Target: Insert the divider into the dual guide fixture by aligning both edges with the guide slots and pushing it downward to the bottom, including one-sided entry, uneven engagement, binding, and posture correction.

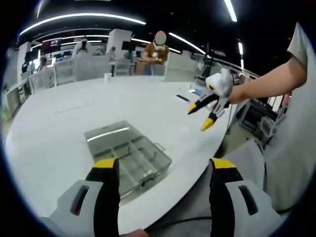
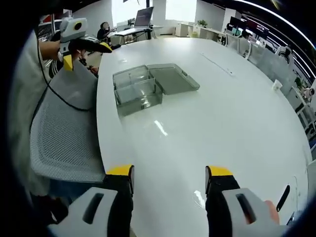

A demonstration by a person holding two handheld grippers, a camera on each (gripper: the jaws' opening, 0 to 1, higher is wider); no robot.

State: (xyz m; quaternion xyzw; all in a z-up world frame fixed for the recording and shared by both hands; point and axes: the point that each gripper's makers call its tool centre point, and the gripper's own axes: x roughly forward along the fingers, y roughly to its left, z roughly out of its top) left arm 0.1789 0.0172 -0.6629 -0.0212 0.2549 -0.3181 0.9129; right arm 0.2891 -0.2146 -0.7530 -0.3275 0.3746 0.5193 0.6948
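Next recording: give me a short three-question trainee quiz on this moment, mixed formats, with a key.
1. True or false: the lid of the clear compartment box lies open beside it on the white table.
2. Multiple choice: the right claw is A) shut on a divider, B) open and empty above the table, C) resting inside the box.
3. Fill in: in the left gripper view, the left claw hovers open just in front of the ____, near the table's edge.

Key: 1 true. 2 B. 3 box.
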